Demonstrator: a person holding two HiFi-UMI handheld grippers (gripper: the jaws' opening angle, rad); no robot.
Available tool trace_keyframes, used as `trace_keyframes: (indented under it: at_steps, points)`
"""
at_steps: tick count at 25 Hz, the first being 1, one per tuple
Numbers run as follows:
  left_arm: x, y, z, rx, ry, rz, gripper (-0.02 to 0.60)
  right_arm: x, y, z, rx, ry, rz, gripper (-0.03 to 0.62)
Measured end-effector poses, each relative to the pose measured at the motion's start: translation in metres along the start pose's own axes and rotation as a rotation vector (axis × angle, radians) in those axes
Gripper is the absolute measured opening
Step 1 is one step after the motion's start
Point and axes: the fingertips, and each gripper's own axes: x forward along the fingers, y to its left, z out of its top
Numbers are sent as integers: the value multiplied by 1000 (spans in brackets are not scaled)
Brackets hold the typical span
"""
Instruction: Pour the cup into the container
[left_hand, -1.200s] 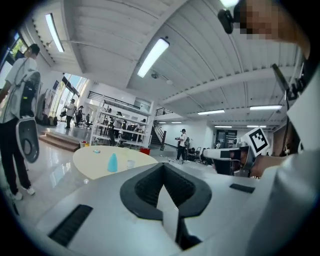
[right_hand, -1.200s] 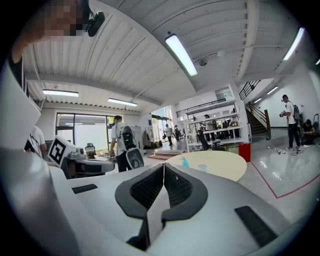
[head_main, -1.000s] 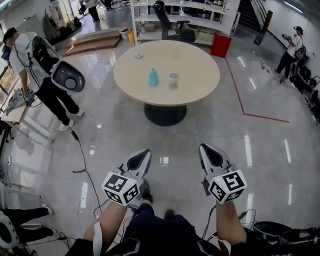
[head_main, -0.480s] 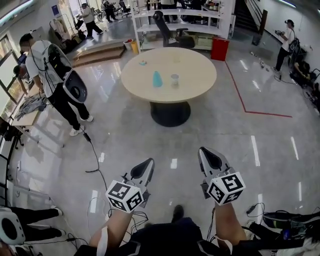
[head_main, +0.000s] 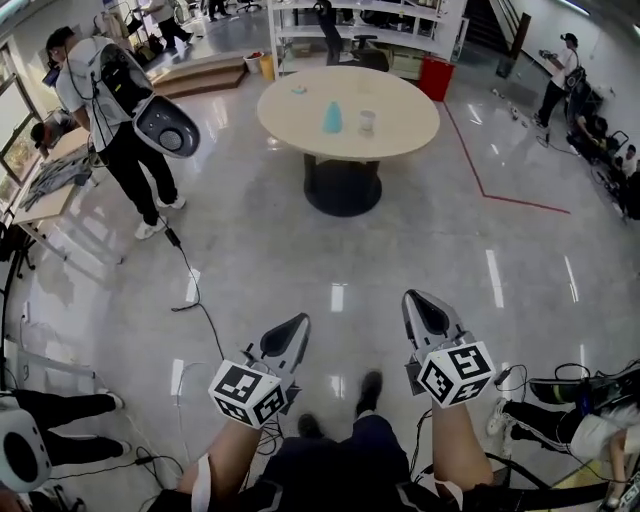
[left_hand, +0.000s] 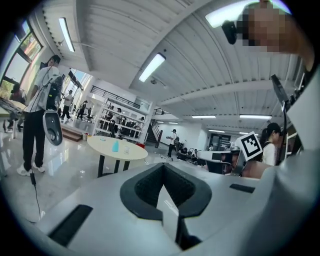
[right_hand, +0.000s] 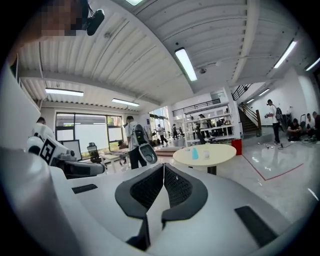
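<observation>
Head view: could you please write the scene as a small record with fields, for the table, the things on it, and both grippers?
table: round table, far ahead of the person, across the shiny floor
on table: blue container and clear cup, upright, side by side but apart, cup on the right
left gripper: jaws together, nothing between them
right gripper: jaws together, nothing between them
bystander: person with backpack, left of the table
task stage: not begun; cup out of reach

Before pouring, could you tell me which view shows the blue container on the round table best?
The head view: the blue container stands clear beside the cup, seen from above. Both gripper views show it smaller, side-on, far off.
</observation>
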Motion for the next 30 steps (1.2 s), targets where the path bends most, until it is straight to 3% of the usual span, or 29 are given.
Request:
trace_keyframes:
  at_steps: [7,13,21,27,30]
  points:
    - [-45,-26,-2,10,-6,-29,0,-56,43,3,-26,-34,0,8]
    - [-61,-87,-3,47,-38,21,0,-121,31,-1,-10,-62,49,8]
    - [-58,-182,-23,88,-17,45,0,-201,0,-11,12,-42,74,6]
    - [-75,-194,-29,73,0,75,0,-222,3,-9,29,-60,51,6]
    - [-83,-198,-26,89,-2,50,0,-230,6,-6,43,-73,30,5]
